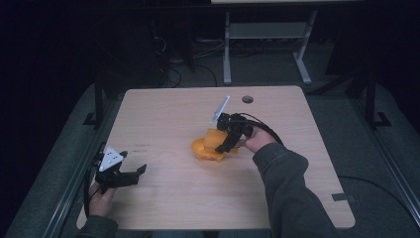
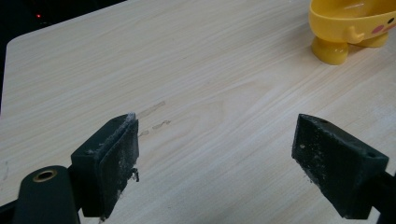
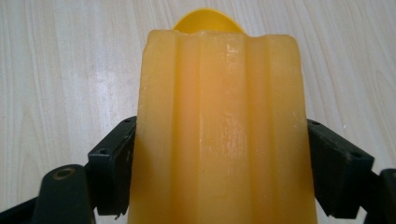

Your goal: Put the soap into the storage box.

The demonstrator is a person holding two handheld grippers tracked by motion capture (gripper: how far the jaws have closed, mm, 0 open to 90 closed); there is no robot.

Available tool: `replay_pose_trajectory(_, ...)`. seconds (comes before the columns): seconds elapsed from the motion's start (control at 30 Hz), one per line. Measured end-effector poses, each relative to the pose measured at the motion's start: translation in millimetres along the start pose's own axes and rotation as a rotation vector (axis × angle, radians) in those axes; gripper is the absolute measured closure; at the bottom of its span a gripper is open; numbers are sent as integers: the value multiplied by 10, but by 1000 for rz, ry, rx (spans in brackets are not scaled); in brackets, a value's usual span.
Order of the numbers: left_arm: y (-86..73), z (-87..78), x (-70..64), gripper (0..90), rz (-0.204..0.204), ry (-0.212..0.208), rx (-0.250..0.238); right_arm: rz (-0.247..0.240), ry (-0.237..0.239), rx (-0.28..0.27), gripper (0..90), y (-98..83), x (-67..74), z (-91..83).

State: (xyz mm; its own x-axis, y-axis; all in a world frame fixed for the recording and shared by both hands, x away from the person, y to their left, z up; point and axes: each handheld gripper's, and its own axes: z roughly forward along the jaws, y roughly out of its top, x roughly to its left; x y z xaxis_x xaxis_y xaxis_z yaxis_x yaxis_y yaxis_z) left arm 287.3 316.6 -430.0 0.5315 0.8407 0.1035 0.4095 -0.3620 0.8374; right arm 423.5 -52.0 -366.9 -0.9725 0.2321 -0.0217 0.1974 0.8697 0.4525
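Note:
A yellow duck-shaped bowl (image 1: 203, 150) on stubby feet stands at the middle of the wooden table (image 1: 168, 111). My right gripper (image 1: 224, 147) is over it, shut on a pale orange ribbed block (image 1: 214, 136). In the right gripper view the block (image 3: 219, 116) is clamped between both jaws of the right gripper (image 3: 222, 170), and the bowl's rim (image 3: 208, 18) peeks out behind it. My left gripper (image 1: 132, 162) rests low near the table's front left, open. In the left gripper view its jaws (image 2: 224, 154) stand wide apart over bare wood, with the bowl (image 2: 350, 23) far off.
A round cable hole (image 1: 247, 99) sits near the table's far edge. Behind the table stands another desk's white frame (image 1: 267, 34), with cables on the dark floor. A black cable (image 1: 262, 126) trails from the right gripper.

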Motion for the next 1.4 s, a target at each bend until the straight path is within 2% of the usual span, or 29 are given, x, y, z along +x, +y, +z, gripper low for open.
replay_pose_trajectory(0.23,-1,1,3,141,-2,0,-3,-25,0,1,203,116,-1,9)
replay_pose_trajectory(0.5,0,3,3,141,-4,0,2,-26,16,3,203,177,-1,82)
replay_pose_trajectory(0.97,1,-3,14,141,-5,0,-3,-40,42,10,203,248,-20,235)
replay_pose_trajectory(1.4,0,-10,18,141,-6,2,-1,-45,45,16,202,275,-42,351)
